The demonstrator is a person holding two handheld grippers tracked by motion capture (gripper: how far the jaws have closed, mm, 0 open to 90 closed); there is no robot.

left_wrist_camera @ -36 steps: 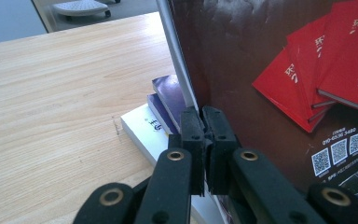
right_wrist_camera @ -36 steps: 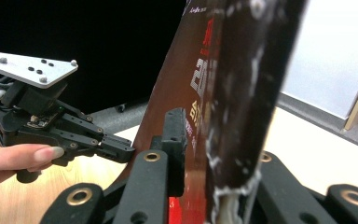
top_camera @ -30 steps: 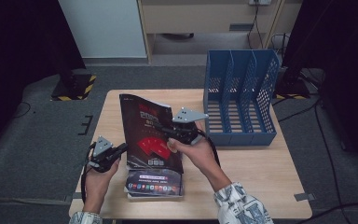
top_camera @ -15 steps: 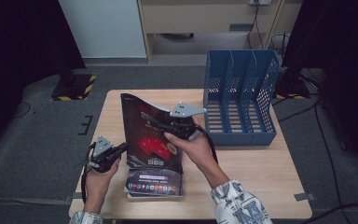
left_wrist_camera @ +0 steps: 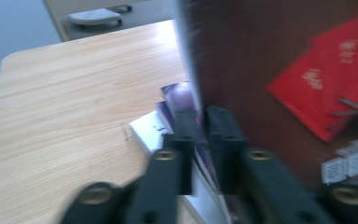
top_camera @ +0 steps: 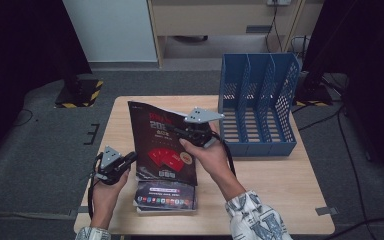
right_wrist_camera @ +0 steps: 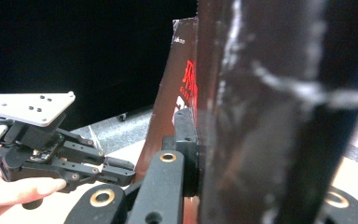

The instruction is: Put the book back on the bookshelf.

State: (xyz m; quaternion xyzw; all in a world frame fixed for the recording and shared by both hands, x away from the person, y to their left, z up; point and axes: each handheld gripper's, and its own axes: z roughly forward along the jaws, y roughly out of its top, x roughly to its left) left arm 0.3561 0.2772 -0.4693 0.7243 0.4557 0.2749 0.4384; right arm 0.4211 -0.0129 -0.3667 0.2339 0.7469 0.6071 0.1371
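The right gripper [top_camera: 177,131] is clamped on the dark booklet [top_camera: 161,145], its jaws having just closed further onto the cover, and it holds the booklet tilted up off the small stack of booklets [top_camera: 166,195] lying near the front of the counter [top_camera: 275,195]. The left gripper [top_camera: 129,159] sits at the booklet's lower left edge; in the left gripper view its jaws have just been opening and stand a little apart with the cover's edge [left_wrist_camera: 193,93] between them, no longer pressing on it. The step in hand looks like a handover: the booklet is passing to the right gripper alone. The next move probably calls for lifting it clear of the stack, keeping it upright, and carrying it toward the blue file rack [top_camera: 258,107] at the counter's far right, then lining the thin edge up with one of its slots. A limp cover could buckle if held by one corner. The counter is pale wood with rounded corners, standing on grey carpet; behind it are a pale cabinet, cables, and a yellow-and-black striped base at the left.
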